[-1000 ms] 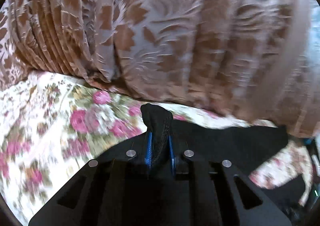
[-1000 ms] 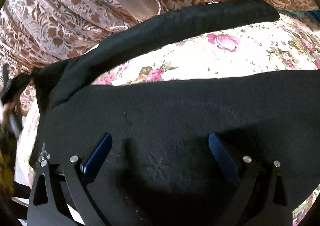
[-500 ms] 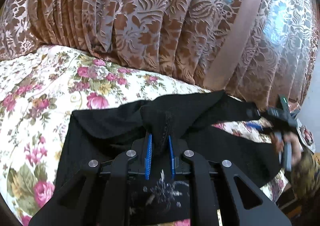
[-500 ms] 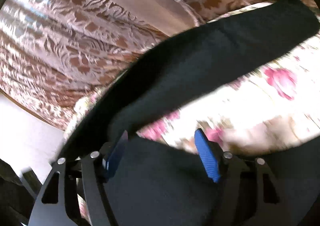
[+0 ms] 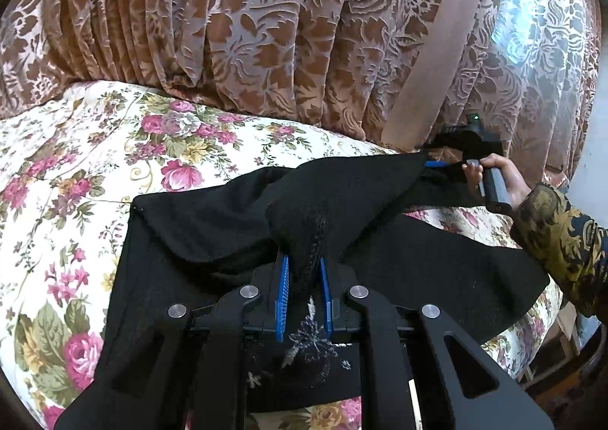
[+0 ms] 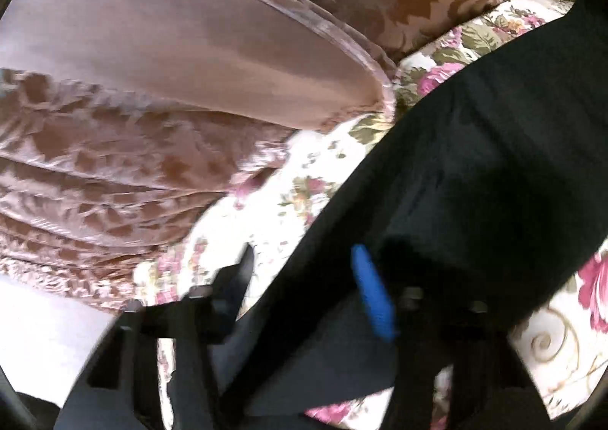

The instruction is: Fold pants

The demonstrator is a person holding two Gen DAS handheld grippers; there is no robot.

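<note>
Black pants (image 5: 212, 228) lie on a floral bedspread (image 5: 76, 148). My left gripper (image 5: 303, 270) is shut on a bunched fold of the pants and holds it just above the lower layer. In the left wrist view my right gripper (image 5: 442, 164) is at the far right, at the end of a raised pant leg (image 5: 361, 183), held by a hand. In the blurred right wrist view the pant leg (image 6: 475, 171) lies between that gripper's (image 6: 304, 278) spread jaws; one blue pad (image 6: 370, 289) shows. Whether the jaws press the cloth is not clear.
A brown patterned curtain (image 5: 266, 30) hangs along the far side of the bed, with a plain beige band (image 5: 433, 61) in it. The bed's right edge (image 5: 532, 338) drops off near the person's patterned sleeve (image 5: 562, 240).
The left gripper has carried its fold over the pants toward the right. The right gripper has swung up to the raised leg's end by the curtain; its jaws look narrower than before.
</note>
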